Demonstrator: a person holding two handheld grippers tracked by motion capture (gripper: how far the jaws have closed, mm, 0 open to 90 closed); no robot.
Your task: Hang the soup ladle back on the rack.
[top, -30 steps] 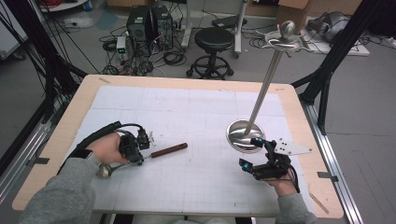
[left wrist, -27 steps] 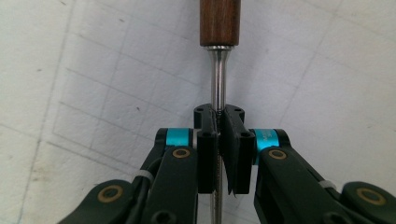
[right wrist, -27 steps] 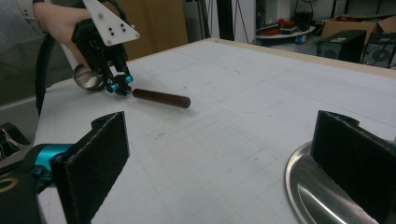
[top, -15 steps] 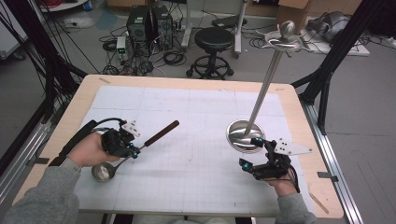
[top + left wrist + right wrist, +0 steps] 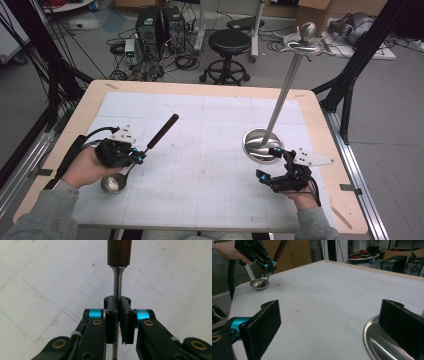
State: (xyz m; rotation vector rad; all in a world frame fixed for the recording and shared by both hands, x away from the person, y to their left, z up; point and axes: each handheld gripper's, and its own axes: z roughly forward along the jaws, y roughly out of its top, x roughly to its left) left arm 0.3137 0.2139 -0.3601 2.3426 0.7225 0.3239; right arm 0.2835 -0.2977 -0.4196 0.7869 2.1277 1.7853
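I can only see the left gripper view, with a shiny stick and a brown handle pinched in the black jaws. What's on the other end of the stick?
Observer: A round, silvery metal ladle bowl, near the table's front left edge. You hold a brown-handled steel ladle.
Operator: Is the bowl on the table?
Observer: In the right gripper view it sits at the white gridded mat, handle tilted up; whether it touches, I cannot tell.
Operator: What's my other hand doing?
Observer: The right gripper has its jaws open beside the round base of a tall shiny metal stand.
Operator: Does it hold the stand?
Observer: No, its pads grip nothing.
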